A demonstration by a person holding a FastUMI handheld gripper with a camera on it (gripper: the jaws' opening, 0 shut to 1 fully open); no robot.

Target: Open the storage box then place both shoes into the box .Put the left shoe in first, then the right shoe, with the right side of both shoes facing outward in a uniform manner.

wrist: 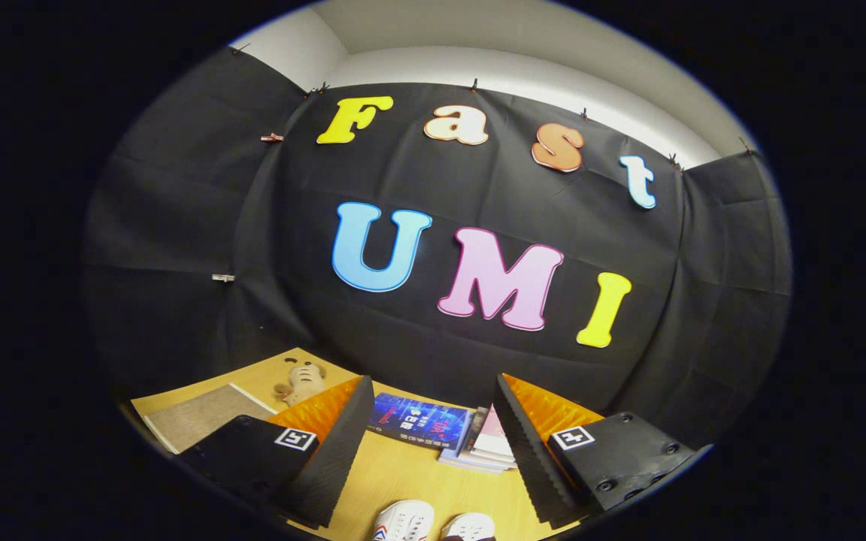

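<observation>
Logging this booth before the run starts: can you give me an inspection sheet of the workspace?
Surface: wooden table, bare between the jaws.
Job's things: two white shoes, toes showing between the jaws; storage box: nothing seen.
Clutter: stack of books beyond the jaws; plush toy and grey mat further off.
Grippers: gripper open, holding nothing.
Cables: nothing seen.
Surroundings: black cloth wall, white wall above.

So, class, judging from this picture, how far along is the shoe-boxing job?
Nothing looks done yet. The two white canvas shoes sit side by side on the wooden table, between the claw fingers, which are open and hold nothing. Opening the box and placing both shoes remains.
</observation>
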